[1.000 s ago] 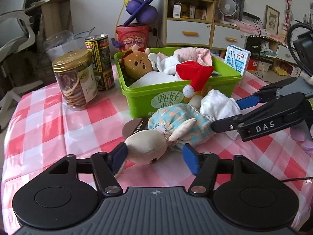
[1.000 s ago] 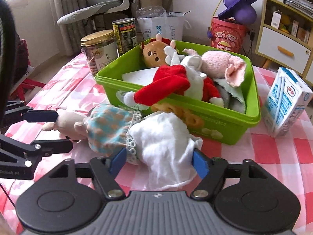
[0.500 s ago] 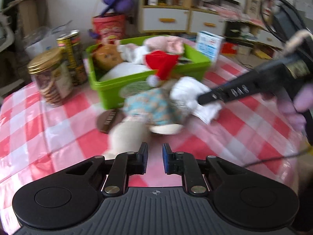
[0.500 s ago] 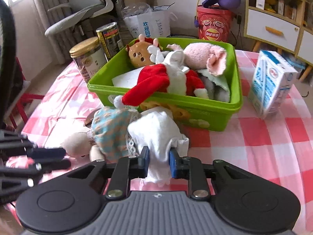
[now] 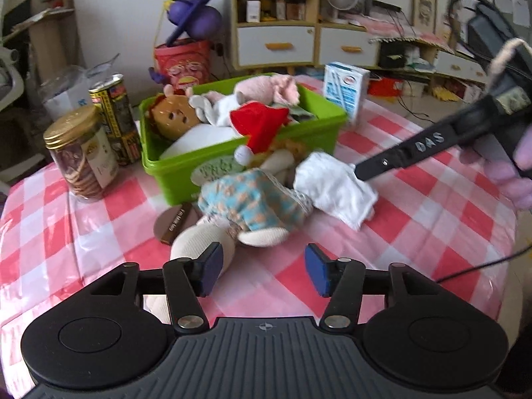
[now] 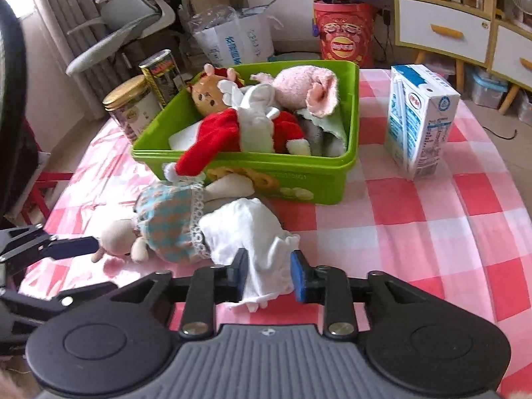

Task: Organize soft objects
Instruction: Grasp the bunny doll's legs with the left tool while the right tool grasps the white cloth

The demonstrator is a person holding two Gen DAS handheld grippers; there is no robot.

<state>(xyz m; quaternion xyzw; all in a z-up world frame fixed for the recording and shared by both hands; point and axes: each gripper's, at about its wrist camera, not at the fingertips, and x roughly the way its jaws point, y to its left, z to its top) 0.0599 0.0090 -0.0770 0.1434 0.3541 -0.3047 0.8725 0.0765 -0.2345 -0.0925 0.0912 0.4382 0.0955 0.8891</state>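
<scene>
While the left gripper (image 5: 262, 271) stands wide open, one of its blue pads (image 5: 209, 267) is just beside the cream leg of the rag doll (image 5: 252, 202), which lies on the checked tablecloth (image 5: 415, 219) in front of the green bin (image 5: 176, 166). From the right wrist, the right gripper (image 6: 269, 274) is narrow, its pads pinching the doll's white skirt (image 6: 246, 229); the bin holds other plush toys (image 6: 252, 123).
</scene>
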